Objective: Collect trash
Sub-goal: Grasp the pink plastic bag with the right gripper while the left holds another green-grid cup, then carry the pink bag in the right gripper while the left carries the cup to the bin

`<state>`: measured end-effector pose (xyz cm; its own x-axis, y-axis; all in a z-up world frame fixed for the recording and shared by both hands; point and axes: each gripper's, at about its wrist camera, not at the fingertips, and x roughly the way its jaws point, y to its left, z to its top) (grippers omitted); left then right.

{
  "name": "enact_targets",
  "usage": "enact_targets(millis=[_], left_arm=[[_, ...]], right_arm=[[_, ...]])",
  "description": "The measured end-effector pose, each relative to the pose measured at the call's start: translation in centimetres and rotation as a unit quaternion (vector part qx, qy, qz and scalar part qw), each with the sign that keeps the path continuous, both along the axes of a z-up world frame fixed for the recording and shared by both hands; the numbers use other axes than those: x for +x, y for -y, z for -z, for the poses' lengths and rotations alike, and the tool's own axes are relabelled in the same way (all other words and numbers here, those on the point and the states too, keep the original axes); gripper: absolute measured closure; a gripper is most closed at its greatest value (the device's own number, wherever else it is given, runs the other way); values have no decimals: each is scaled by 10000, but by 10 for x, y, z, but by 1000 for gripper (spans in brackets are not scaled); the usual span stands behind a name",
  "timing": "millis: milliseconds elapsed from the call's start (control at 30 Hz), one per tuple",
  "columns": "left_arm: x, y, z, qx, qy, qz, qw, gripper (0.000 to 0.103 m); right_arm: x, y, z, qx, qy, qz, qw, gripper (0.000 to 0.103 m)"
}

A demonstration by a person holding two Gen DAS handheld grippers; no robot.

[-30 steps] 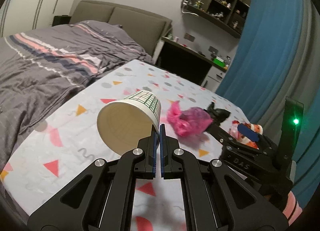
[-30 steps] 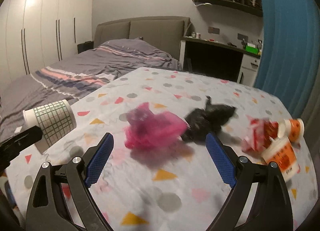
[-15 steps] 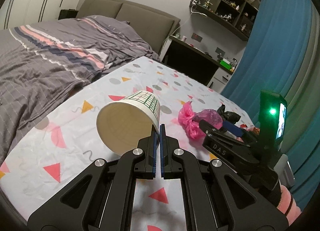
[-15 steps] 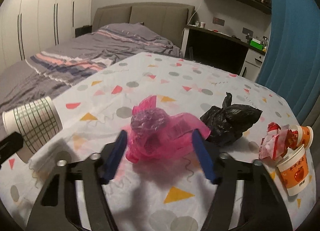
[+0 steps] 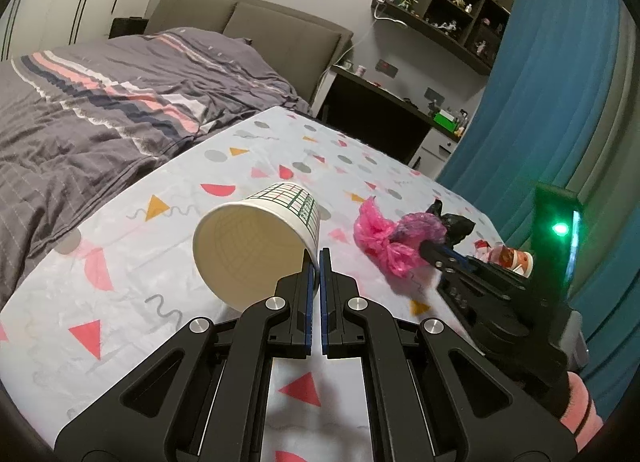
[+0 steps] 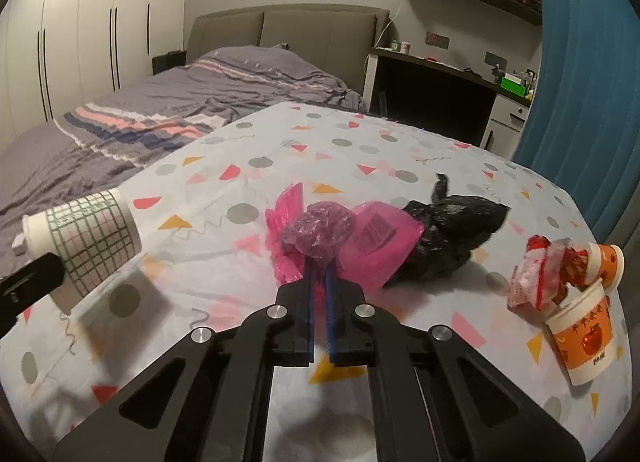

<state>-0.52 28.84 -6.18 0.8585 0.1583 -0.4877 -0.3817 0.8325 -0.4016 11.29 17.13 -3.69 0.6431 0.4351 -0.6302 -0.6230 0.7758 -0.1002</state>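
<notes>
My left gripper [image 5: 317, 258] is shut on the rim of a white paper cup [image 5: 256, 250] with a green grid print, held above the table with its mouth facing me; the cup also shows in the right wrist view [image 6: 86, 238]. My right gripper [image 6: 319, 266] is shut on a crumpled pink plastic bag [image 6: 340, 234], which also shows in the left wrist view [image 5: 384, 238]. A tied black plastic bag [image 6: 452, 234] lies just right of the pink one.
Two orange-printed cups [image 6: 580, 326] with red and white wrappers [image 6: 536, 282] stand at the table's right edge. The table [image 6: 280, 142] has a patterned cloth. A bed [image 6: 168, 118] is at left, a desk [image 6: 436, 90] behind, a blue curtain [image 6: 580, 82] at right.
My right gripper moved forward to the pink bag and closed on it. My left gripper stayed shut on the paper cup.
</notes>
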Motion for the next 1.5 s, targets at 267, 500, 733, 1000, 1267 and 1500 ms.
enact_targets(millis=[267,500,733,1000,1267,1500], left_arm=[[3,17,-8,138,30,138,9998,101],[5,37,-15,273,66,307,9991,101],[7,56,-21,358,72,490,9981,101],[15,89,-34,584,102,773,9952,101],[27,131,-43,787,130,1179,9898,101],[47,175,-49,820,204,1744,9810,101]], right_arm=[[-17,44,-24,368,163,124,9991,98],[-31,79,-38,594,264,268,9975,101],[-40,113,-49,824,344,408,9952,102],[-46,159,-66,1213,478,673,9892,102],[-51,214,-78,1481,550,934,9830,102],[-58,270,-91,1609,750,1267,9759,102]])
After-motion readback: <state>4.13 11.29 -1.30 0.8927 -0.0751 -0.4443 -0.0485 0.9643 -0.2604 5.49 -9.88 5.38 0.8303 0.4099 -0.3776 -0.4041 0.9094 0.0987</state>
